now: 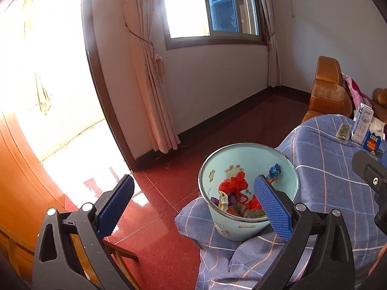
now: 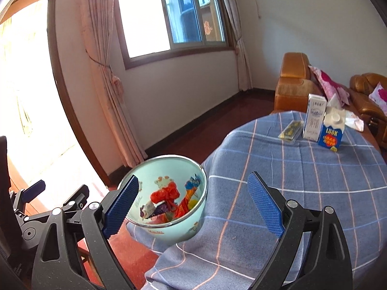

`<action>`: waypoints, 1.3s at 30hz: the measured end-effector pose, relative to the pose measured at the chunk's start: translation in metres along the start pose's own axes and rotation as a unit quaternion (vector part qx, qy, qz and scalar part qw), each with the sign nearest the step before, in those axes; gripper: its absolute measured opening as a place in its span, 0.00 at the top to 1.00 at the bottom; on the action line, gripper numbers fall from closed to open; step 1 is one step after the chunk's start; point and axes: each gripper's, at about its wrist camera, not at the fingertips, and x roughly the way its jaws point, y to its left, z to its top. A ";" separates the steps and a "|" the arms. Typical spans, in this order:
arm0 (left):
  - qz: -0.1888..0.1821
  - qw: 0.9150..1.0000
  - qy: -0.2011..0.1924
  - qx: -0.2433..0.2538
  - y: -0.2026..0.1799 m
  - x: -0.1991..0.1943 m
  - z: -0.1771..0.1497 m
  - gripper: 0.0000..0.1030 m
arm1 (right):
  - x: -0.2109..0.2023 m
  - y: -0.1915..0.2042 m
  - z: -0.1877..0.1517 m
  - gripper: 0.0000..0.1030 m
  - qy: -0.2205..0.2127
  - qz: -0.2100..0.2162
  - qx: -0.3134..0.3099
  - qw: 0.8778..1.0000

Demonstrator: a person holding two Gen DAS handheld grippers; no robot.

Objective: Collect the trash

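Fingers [image 1: 271, 207] of the left gripper [image 1: 193, 205] spread wide, holding nothing; likewise the right gripper [image 2: 192, 207]; trash bin [image 2: 169, 193] at lower centre, perched at the desk [image 2: 302, 181] edge, probably for easy drops; cartons [image 2: 324, 126] upper right, uncollected.

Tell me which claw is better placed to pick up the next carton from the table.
Right. The right claw is open over the table, facing the cartons; the left claw is by the bin.

Glossy enamel-like bin [image 2: 167, 227] with a shiny metal rim sits on soft checked cloth [image 2: 302, 193]; beside it the red floor [image 1: 157, 217] gleams; beyond, paper cartons [image 2: 314, 123].
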 end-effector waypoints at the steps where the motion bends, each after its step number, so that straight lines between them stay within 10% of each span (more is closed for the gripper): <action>1: -0.001 1.000 -0.007 -0.002 0.001 -0.005 0.002 0.06 | -0.006 0.002 0.002 0.12 -0.009 0.000 -0.001 1.000; 19: -0.002 0.998 -0.059 -0.009 0.006 -0.048 0.014 0.06 | -0.063 0.003 0.020 0.11 -0.105 0.000 0.001 0.994; 39: -0.006 0.998 -0.063 -0.011 0.008 -0.053 0.014 0.06 | -0.064 -0.001 0.021 0.10 -0.108 0.000 0.011 0.994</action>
